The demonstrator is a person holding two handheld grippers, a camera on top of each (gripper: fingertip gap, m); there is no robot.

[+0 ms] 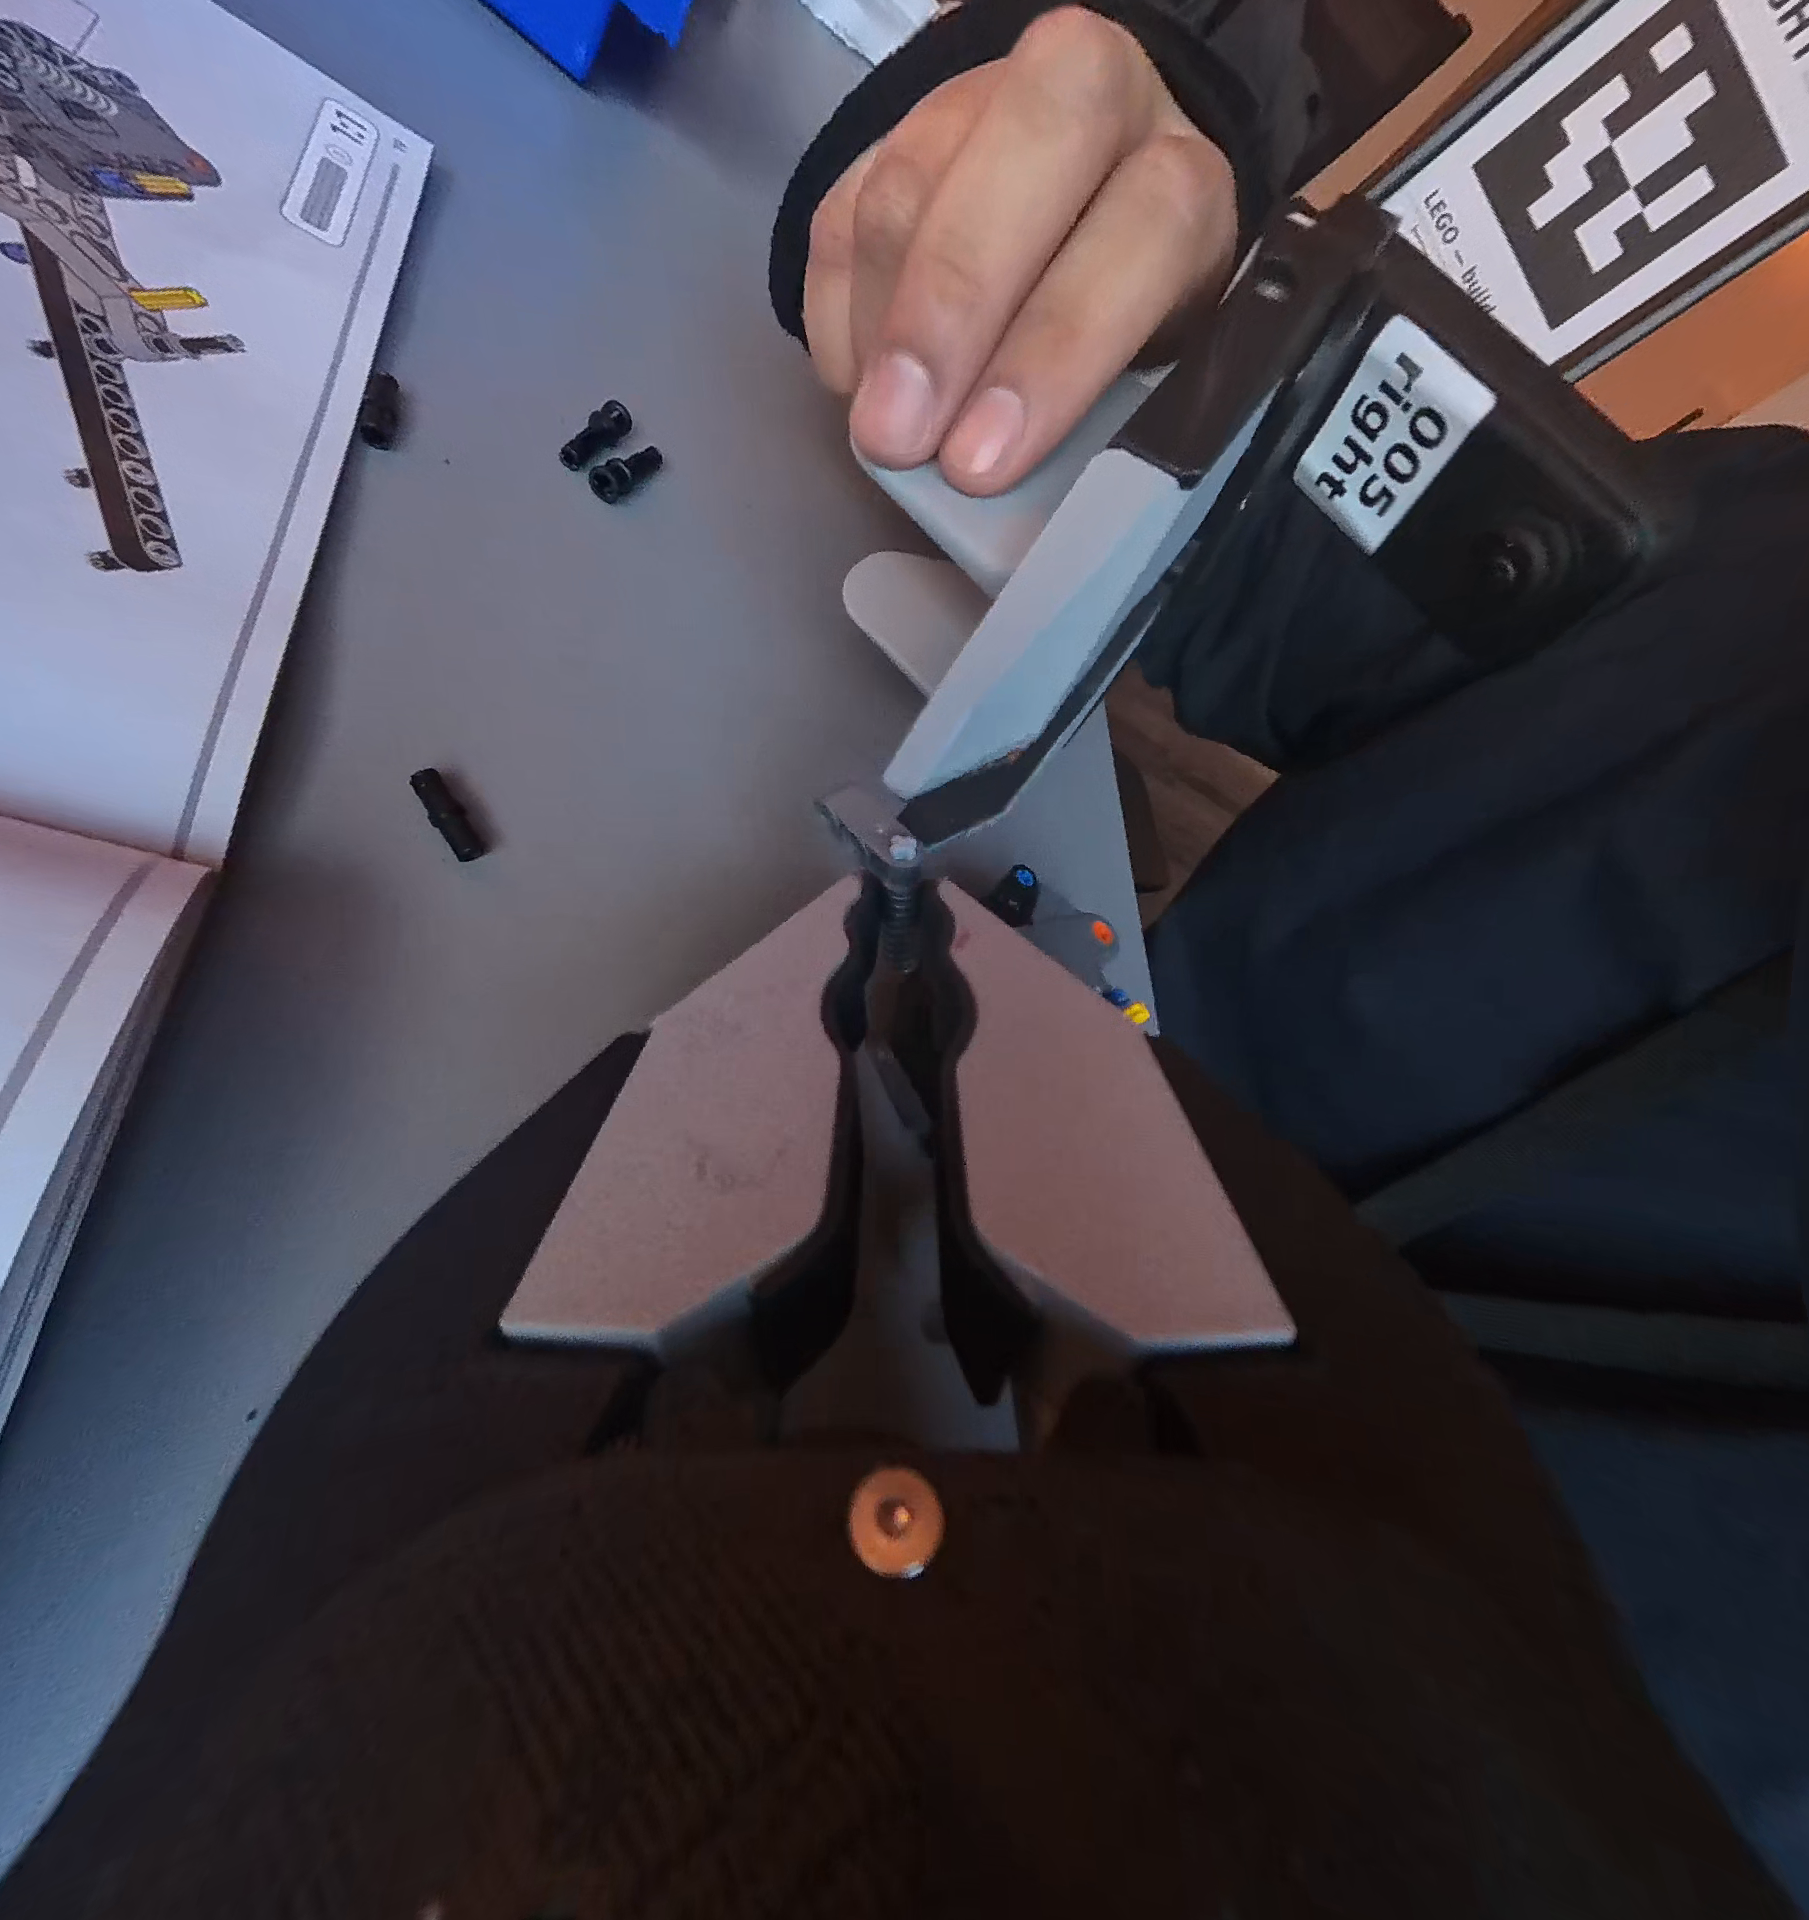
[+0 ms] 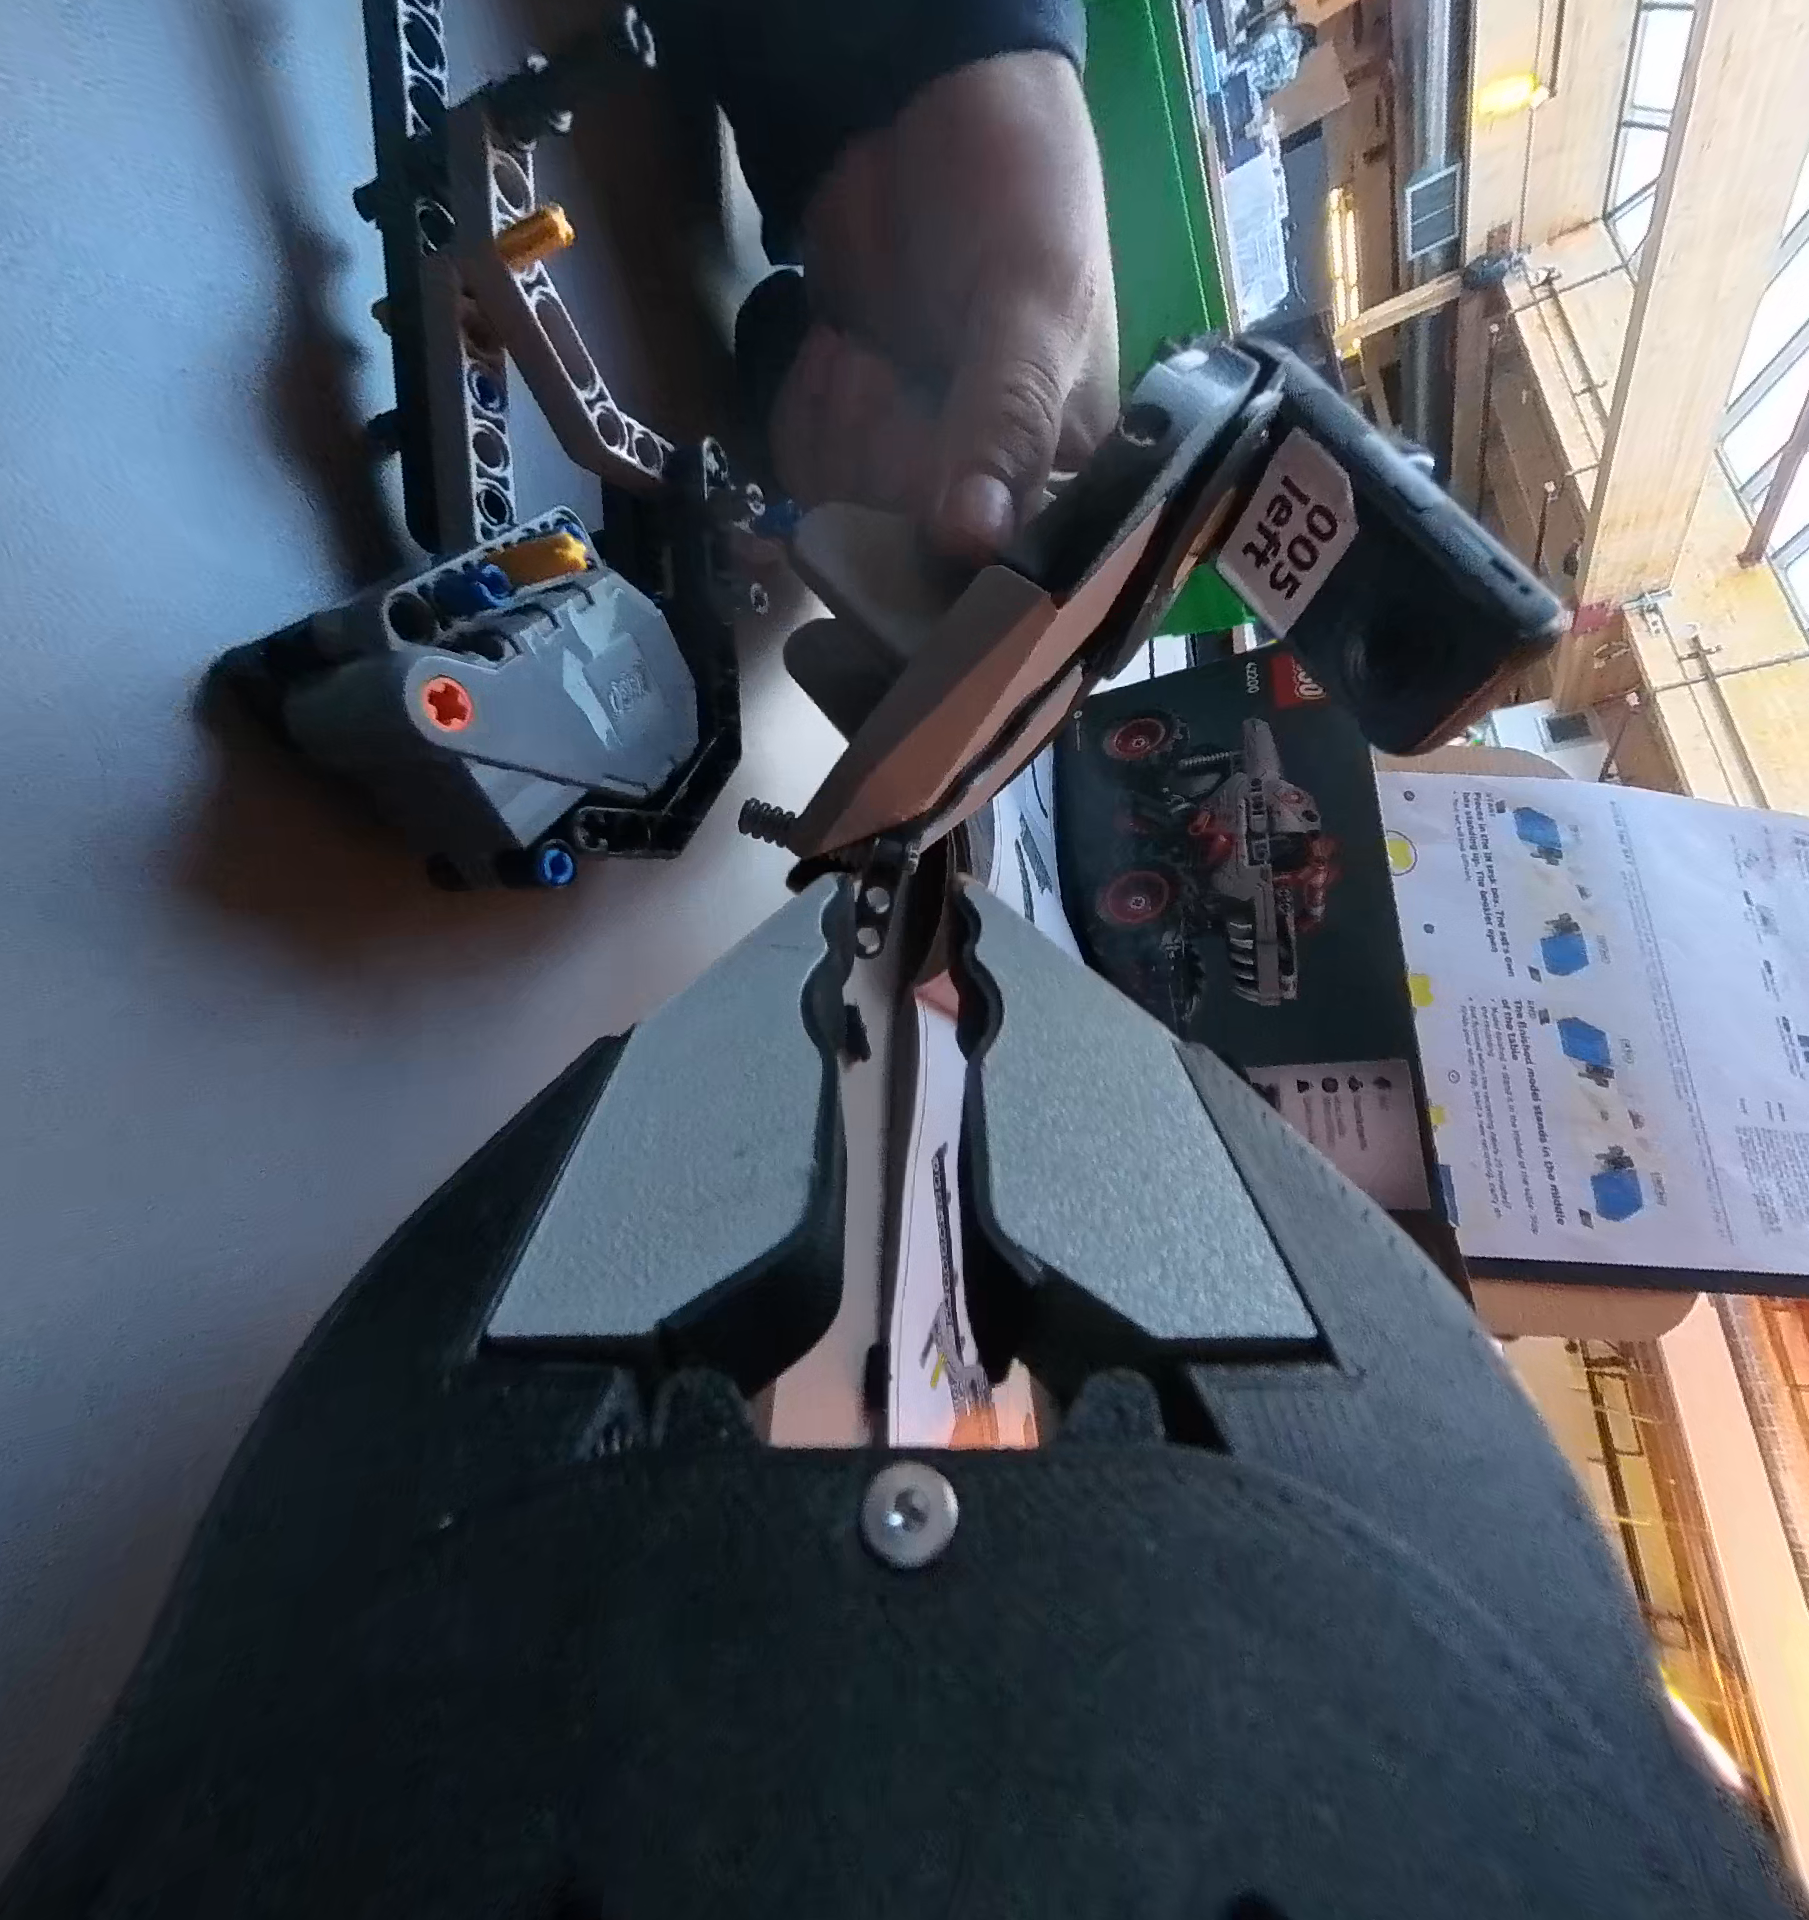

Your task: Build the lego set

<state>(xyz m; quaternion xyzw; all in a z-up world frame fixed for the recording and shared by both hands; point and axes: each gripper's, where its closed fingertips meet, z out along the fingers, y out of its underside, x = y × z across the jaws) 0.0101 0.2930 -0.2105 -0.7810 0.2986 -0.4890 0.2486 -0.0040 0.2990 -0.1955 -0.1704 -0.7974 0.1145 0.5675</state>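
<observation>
In the left wrist view my left gripper (image 1: 900, 920) is shut on a black worm gear (image 1: 900, 935) that sits on a short axle. The axle tip meets a small grey connector (image 1: 858, 821), which my right gripper (image 1: 921, 826) holds from the upper right. In the right wrist view my right gripper (image 2: 895, 904) is shut on that connector (image 2: 872, 914), seen edge-on with small holes. The left gripper (image 2: 827, 831) comes in from the upper right with the worm gear (image 2: 765, 821) sticking out past its tips. Both grippers are held above the table, tip to tip.
A partly built model with a grey motor block (image 2: 495, 675) and long beams lies on the table at the far left. Loose black pins (image 1: 609, 447) (image 1: 450, 814) lie by the open instruction booklet (image 1: 100, 416). The set's box (image 2: 1243, 914) and a printed sheet (image 2: 1658, 1039) are at the right. Less than 4 cm separates the two grippers' tips.
</observation>
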